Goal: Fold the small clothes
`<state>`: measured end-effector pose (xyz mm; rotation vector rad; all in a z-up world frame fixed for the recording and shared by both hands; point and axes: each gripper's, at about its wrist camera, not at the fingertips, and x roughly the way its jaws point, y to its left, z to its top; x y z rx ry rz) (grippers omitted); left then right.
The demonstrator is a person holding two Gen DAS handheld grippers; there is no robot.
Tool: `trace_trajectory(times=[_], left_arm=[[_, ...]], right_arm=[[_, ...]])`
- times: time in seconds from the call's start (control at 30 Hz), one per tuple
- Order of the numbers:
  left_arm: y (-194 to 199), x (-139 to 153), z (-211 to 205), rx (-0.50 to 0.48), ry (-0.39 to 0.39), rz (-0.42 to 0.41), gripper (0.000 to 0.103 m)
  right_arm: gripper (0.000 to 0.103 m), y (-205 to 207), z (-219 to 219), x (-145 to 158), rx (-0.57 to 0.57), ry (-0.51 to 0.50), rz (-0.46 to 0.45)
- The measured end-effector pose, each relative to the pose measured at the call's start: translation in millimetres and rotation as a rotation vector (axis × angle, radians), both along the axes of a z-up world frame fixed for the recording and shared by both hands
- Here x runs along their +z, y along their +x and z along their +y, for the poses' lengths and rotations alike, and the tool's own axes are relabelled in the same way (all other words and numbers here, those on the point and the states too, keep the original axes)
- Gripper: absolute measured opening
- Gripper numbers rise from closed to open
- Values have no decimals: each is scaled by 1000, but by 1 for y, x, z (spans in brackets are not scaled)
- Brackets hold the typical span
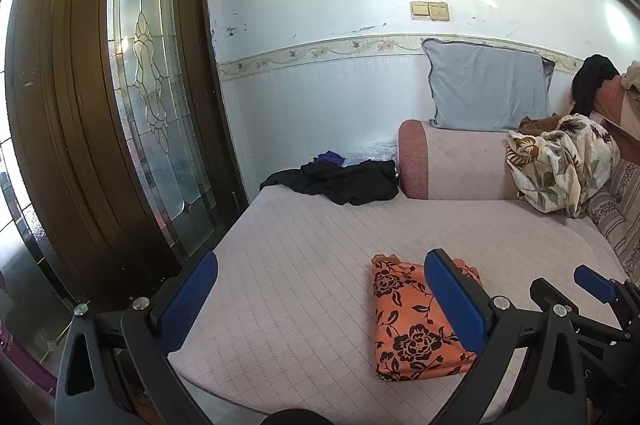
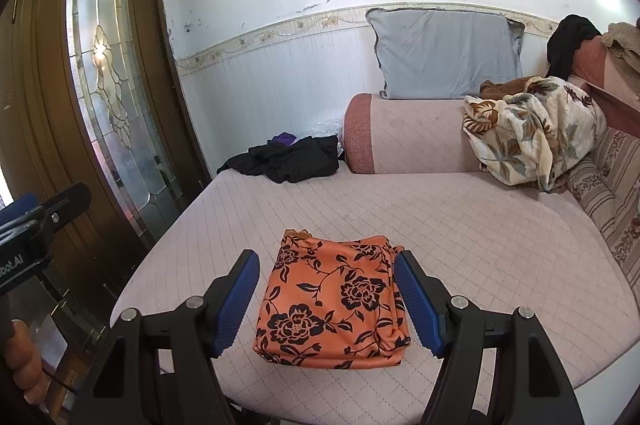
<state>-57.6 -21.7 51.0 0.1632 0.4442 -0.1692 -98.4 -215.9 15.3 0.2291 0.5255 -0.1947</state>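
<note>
Right wrist view: folded orange floral-print fabric garment (image 2: 334,299) lies near the front edge of the pink quilted sofa seat (image 2: 480,225). Both grippers' jaws stand wide, empty. Soft, light, slippery; grasp stacked side edges.

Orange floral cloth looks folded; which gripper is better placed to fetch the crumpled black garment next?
Probably left. The left gripper is open and sits door-side, the side where the black garment lies. The right gripper, also open, faces the folded orange cloth.
</note>
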Motion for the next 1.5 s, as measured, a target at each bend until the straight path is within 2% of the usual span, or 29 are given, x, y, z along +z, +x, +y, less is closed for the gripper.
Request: trace_trajectory(times=[0.37,1.13,1.5], left_arm=[[4,-1,4,-50,-13,8,103],[22,-6,11,-77,-37,36,103],[50,-20,-4,-74,-11,67,103]], right_arm=[[73,5,13,1,14,-36,18],[73,22,22,-6,9,-61,50],[73,51,18,-26,23,-66,77]])
